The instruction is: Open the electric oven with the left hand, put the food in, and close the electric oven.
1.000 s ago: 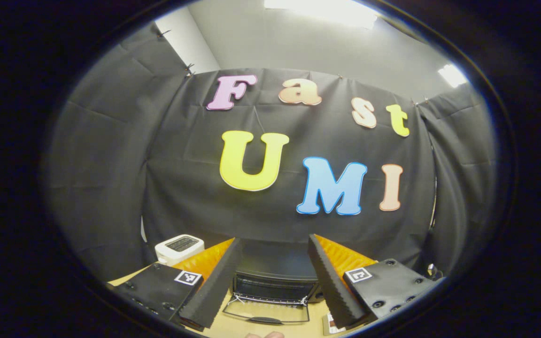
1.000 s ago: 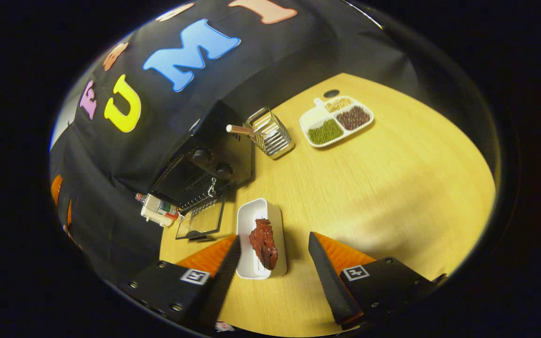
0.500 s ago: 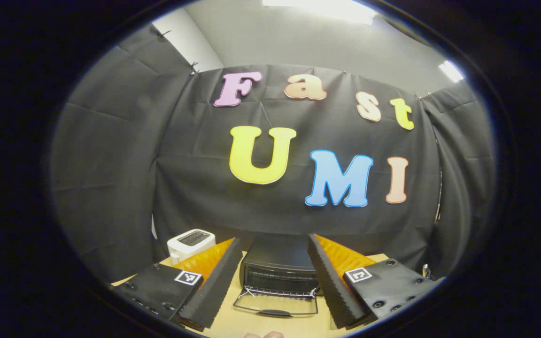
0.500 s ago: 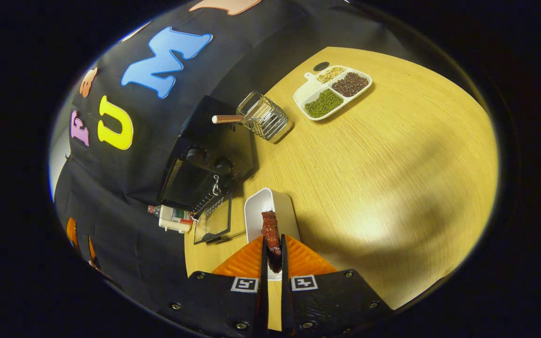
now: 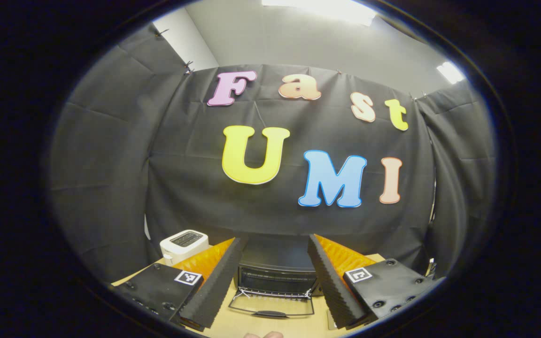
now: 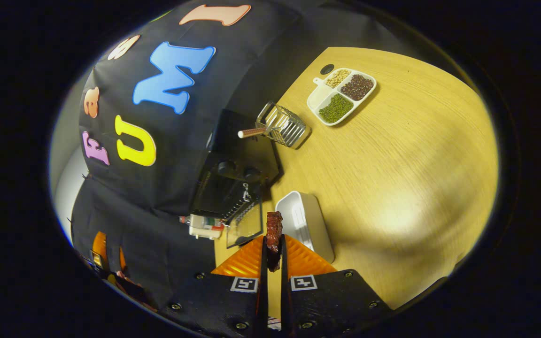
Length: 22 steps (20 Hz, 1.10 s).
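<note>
Since half a second ago, the dark red strip of meat point(image 6: 274, 234) is being carried clear of the white rectangular plastic dish point(image 6: 305, 225), which is now lying empty just to its right. In the left gripper view, a white toaster point(image 5: 183, 243) is being seen at the left; the left gripper point(image 5: 273, 281) is being held with fingers spread wide, nothing between them, framing the black electric oven point(image 5: 275, 267), whose glass door point(image 5: 271, 306) is lying open on the pale wooden table point(image 5: 233, 326). In the right gripper view, the oven point(image 6: 237, 176) is standing left of the meat, which is being pinched by the right gripper point(image 6: 273, 281). Farther right, a wire rack point(image 6: 285, 127) and a white divided tray of beans point(image 6: 341, 96) are sitting on the table.
</note>
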Each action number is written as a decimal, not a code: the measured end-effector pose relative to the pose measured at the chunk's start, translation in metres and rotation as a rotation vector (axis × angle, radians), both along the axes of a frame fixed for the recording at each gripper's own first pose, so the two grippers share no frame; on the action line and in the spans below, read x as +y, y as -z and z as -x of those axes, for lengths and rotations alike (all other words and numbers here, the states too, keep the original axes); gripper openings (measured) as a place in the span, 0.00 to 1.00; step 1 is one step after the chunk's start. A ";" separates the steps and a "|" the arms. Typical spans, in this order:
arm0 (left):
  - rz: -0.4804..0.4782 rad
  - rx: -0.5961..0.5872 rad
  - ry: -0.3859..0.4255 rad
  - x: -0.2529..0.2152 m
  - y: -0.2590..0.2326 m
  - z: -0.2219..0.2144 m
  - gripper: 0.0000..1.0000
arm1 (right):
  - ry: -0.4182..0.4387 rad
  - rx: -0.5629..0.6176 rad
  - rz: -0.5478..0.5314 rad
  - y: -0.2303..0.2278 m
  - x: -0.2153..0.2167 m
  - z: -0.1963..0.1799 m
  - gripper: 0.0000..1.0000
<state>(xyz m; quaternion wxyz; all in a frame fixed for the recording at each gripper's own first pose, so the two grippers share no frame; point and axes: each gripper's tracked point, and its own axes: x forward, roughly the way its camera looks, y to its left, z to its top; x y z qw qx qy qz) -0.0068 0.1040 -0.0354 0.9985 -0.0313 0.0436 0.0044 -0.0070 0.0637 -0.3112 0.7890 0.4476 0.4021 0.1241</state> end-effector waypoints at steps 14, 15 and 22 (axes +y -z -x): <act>-0.023 -0.013 0.045 0.024 0.008 -0.005 0.95 | 0.004 -0.108 -0.357 -0.083 0.100 -0.060 0.11; -0.028 -0.011 0.044 0.028 0.008 -0.005 0.95 | 0.002 -0.106 -0.353 -0.081 0.110 -0.067 0.11; -0.023 0.045 0.008 0.068 0.028 -0.004 0.99 | 0.023 -0.025 -0.270 -0.027 0.181 -0.128 0.11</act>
